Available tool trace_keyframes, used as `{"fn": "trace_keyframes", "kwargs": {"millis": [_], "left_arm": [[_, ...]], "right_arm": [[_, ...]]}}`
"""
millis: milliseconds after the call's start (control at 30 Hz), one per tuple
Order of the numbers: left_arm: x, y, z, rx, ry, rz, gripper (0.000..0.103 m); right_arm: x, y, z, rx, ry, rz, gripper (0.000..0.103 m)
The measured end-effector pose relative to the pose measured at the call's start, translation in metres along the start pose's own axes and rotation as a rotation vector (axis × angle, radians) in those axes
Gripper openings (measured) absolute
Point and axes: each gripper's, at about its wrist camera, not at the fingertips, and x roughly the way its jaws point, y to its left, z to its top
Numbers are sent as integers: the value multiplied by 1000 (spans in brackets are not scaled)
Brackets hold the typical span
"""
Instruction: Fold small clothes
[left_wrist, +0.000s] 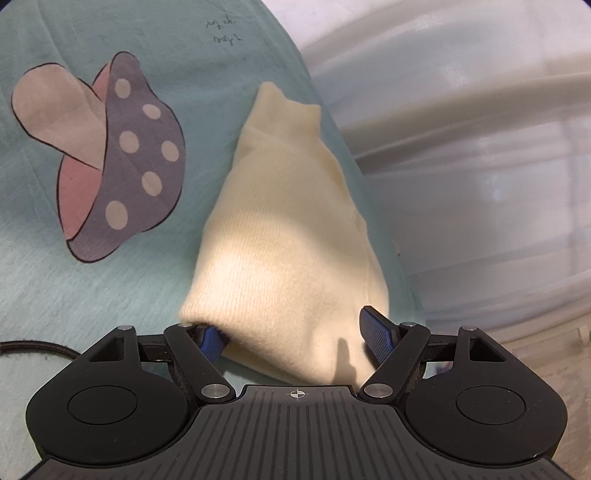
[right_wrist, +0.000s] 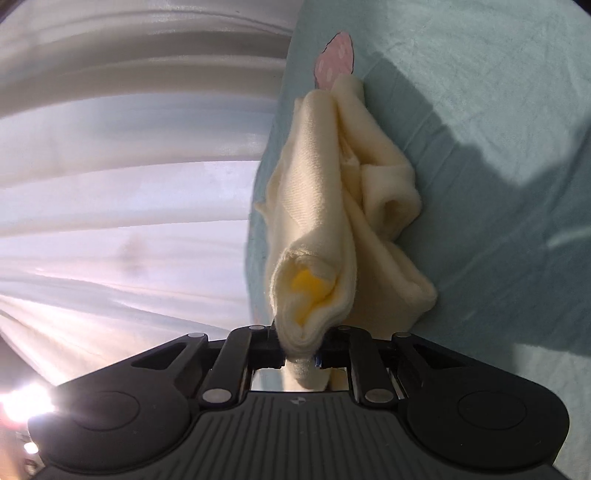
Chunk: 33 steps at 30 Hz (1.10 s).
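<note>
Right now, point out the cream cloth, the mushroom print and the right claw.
cream cloth (left_wrist: 291, 221), left wrist view, middle of its top layer
mushroom print (left_wrist: 144, 162), left wrist view, spotted cap
right claw (right_wrist: 301, 360), right wrist view, between its tips, shut on the cloth

hidden: left claw (left_wrist: 295, 334) blue pad tips under cream garment (left_wrist: 291, 229) | blurred: window backdrop (left_wrist: 480, 147)

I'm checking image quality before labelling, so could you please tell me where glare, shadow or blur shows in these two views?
Left wrist view: warm light patch on the cream garment, background curtain soft and blurred. Right wrist view: bright glare at lower left, dark shadow across the teal sheet, curtain streaked by blur.
</note>
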Motion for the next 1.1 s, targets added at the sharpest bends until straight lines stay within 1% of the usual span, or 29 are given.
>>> {"fn": "trace_keyframes", "kwargs": {"millis": [33,67,100,133,167,200,233,267,300,333,367,400,433,467,500,533,567,600,633,700,767,800,833,867,900,933,967,1033,1100], "left_arm": [[1,0,2,-4,1,3,77],[2,-1,4,-6,6,28,73],[2,-2,5,-7,8,50,66],[1,-3,6,-6,3,62,59],[0,-3,6,-4,-8,75,55],[-2,-4,6,5,-17,99,46],[-4,-4,7,10,-25,118,34],[-6,-4,8,14,-36,133,30],[-8,-4,9,17,-42,137,24],[-11,-4,10,18,-47,136,19],[-12,-5,10,19,-51,136,18],[-15,-7,10,29,-63,141,16],[-18,-11,9,52,-80,151,15],[-21,-14,8,79,-99,162,14],[-25,-18,5,122,-124,171,14],[-26,-20,4,150,-132,176,14],[-25,-21,3,171,-130,192,13],[-22,-21,2,177,-115,219,12],[-17,-20,2,182,-94,254,12],[-16,-21,-1,221,-86,300,12],[-20,-25,-1,269,-84,309,13],[-21,-26,-1,285,-78,314,15],[-22,-26,0,293,-72,315,15],[-23,-25,0,292,-67,312,15],[-23,-24,0,290,-62,308,15],[-22,-24,1,289,-57,309,15],[-21,-25,0,291,-53,315,15],[-18,-29,-2,310,-51,332,15],[-13,-35,-5,342,-55,358,15]], "right_arm": [[0,-5,2,59,20,85,13],[0,-7,5,86,32,131,13],[-2,-7,7,73,27,122,13],[-2,-5,7,37,25,86,12],[-2,-3,6,7,26,47,12],[-1,-2,6,-12,27,6,11],[-1,0,5,-34,26,-28,11],[0,5,3,-81,21,-80,11],[9,14,10,-136,18,-137,11],[10,21,10,-193,15,-198,11],[14,27,9,-245,15,-244,10],[16,31,8,-268,20,-241,10],[17,32,7,-252,29,-179,10],[13,27,9,-192,42,-77,10],[12,22,13,-139,49,-19,10],[9,20,18,-129,37,-50,10],[11,24,20,-191,25,-155,10],[17,29,19,-283,29,-281,11],[23,32,14,-382,39,-370,9],[24,42,5,-475,49,-387,13],[22,52,0,-538,51,-414,18],[18,54,-1,-548,48,-417,19],[11,55,-4,-548,47,-417,24],[6,55,2,-540,40,-416,26],[-6,53,7,-536,26,-419,30],[-14,52,7,-537,8,-422,37],[-23,52,9,-541,-11,-416,42],[-27,53,14,-541,-13,-384,47],[-25,52,17,-523,2,-351,47]]}}
